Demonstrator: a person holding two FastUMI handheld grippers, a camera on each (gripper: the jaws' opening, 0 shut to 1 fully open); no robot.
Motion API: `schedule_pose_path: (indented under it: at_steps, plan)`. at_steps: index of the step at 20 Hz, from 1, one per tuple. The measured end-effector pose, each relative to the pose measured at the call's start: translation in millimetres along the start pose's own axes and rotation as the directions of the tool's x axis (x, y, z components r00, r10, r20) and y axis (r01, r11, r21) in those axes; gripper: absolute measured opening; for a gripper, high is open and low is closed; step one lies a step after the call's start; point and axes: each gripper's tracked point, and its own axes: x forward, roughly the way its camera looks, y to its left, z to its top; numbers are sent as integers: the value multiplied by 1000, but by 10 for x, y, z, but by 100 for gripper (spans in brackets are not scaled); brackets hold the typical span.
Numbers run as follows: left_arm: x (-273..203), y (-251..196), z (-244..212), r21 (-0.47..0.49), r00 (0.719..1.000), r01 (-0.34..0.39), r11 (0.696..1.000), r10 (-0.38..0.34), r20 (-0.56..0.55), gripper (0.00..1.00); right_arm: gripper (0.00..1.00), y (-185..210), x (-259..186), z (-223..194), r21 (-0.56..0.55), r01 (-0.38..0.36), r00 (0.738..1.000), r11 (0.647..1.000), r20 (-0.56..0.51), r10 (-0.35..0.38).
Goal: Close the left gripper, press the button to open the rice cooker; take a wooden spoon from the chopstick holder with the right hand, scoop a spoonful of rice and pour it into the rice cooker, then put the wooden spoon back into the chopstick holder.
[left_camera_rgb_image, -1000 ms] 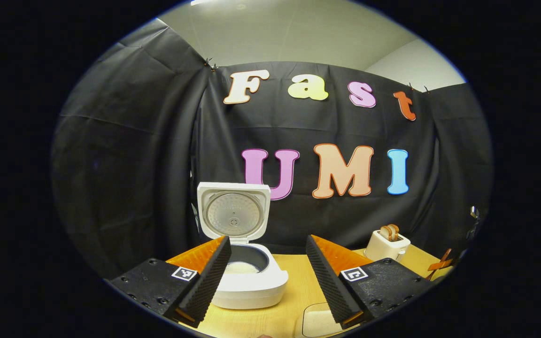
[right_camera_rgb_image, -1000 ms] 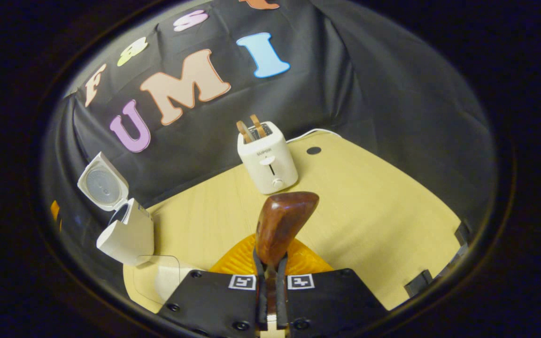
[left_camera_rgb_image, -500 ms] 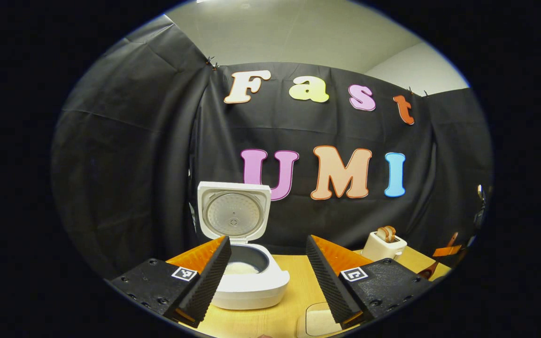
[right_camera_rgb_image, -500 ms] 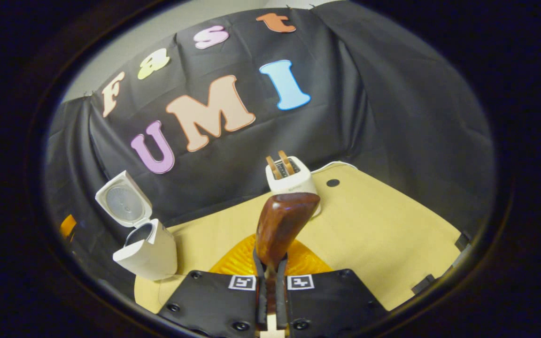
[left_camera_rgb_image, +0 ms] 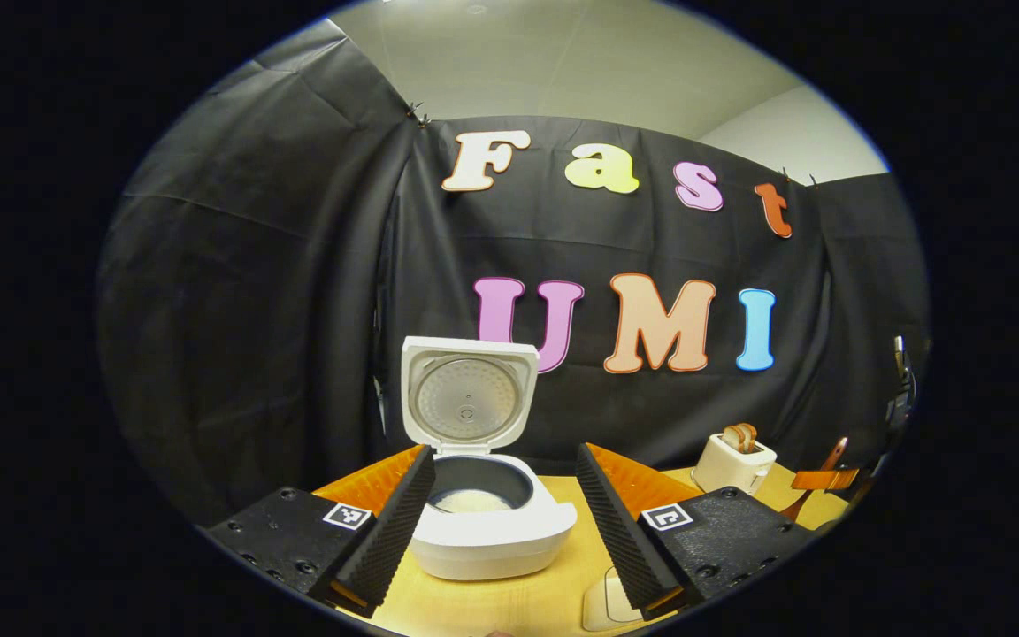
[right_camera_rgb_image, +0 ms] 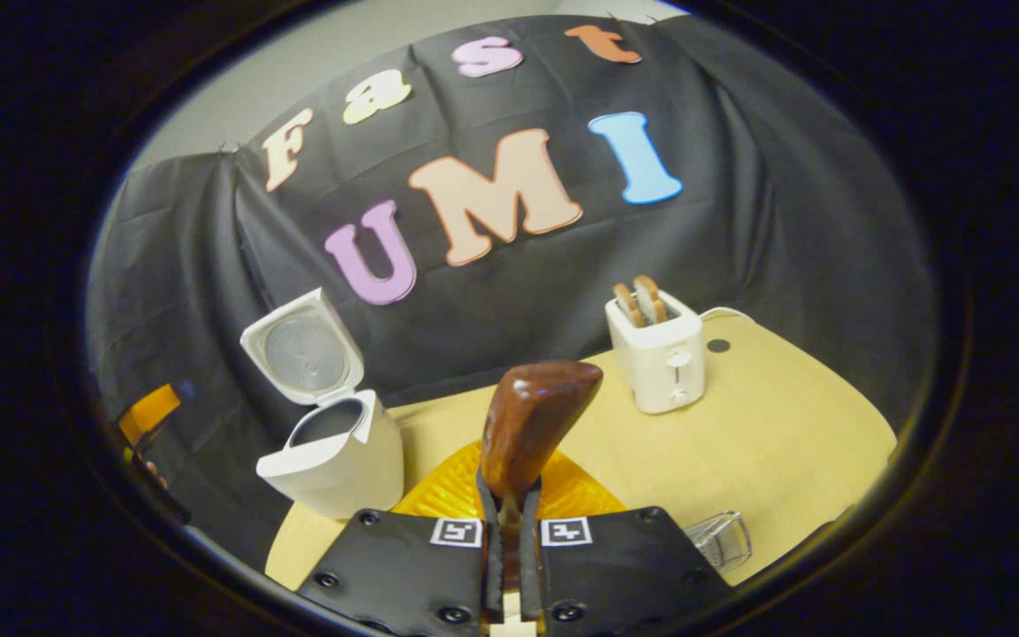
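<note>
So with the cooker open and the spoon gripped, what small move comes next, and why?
Probably carry the wooden spoon, clamped in the right gripper, toward the chopstick holder at lower right: rice already lies in the open rice cooker and the bowl looks empty.

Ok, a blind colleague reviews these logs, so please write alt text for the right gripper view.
The right gripper, shut on a wooden spoon, points over a table. The rice cooker stands open on the left, a toaster on the right.
</note>
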Motion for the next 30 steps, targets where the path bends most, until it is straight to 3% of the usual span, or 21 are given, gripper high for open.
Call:
schedule_pose_path:
  at_steps: [6, 9, 15, 20, 30]
  plan:
    - [-112, 369, -60, -3, 999, -36, 999, 36, -19, 95, 10, 365, 258, -472, -120, -11, 999, 993, -31, 8]
    - [-131, 535, -72, -4, 998, -52, 999, 52, -21, 94, 8, 373, 375, -648, -198, 25, 999, 980, -21, -29]
    - [-151, 694, -86, 16, 998, -55, 998, 55, -20, 94, 8, 199, 532, -803, -242, 148, 989, 959, 14, -149]
    - [-158, 751, -116, 21, 998, -52, 998, 53, -27, 93, 10, 85, 656, -1089, -204, 207, 976, 957, -22, -216]
    - [-141, 808, -188, 14, 998, -53, 999, 53, -43, 94, 12, 391, 710, -1385, -81, 158, 979, 984, -120, -167]
